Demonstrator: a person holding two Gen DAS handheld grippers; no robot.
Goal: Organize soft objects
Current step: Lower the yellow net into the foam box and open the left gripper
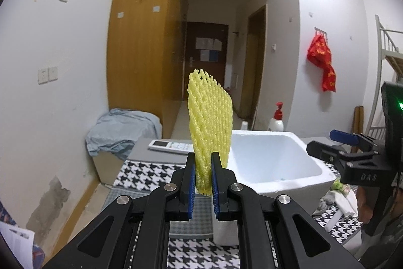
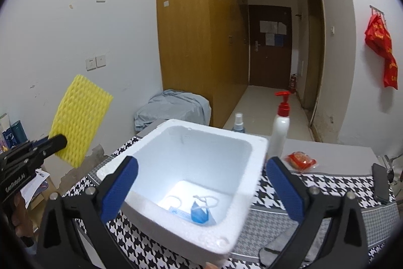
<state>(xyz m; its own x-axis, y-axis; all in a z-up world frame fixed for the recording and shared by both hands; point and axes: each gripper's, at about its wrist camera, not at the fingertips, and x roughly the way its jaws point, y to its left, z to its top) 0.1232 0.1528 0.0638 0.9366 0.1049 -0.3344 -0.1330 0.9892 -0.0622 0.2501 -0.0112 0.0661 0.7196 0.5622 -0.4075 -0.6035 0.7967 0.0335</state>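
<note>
My left gripper (image 1: 203, 177) is shut on the lower end of a yellow foam net sleeve (image 1: 210, 122), which stands upright above the table, left of a white foam box (image 1: 262, 134). In the right wrist view the same left gripper (image 2: 59, 141) holds the yellow net (image 2: 80, 117) at the far left. My right gripper (image 2: 201, 163) is open wide over the near side of the foam box (image 2: 214, 129), with nothing between its pads. A blue face mask (image 2: 200, 212) lies on the box floor. From the left wrist view the right gripper (image 1: 327, 145) shows at the right edge.
A houndstooth cloth (image 2: 327, 183) covers the table. Behind the box stand a pump bottle (image 2: 280, 127) and a small spray bottle (image 2: 238, 121). A red packet (image 2: 301, 160) and a phone (image 2: 380, 183) lie to the right. A remote control (image 1: 171, 145) lies at the far left.
</note>
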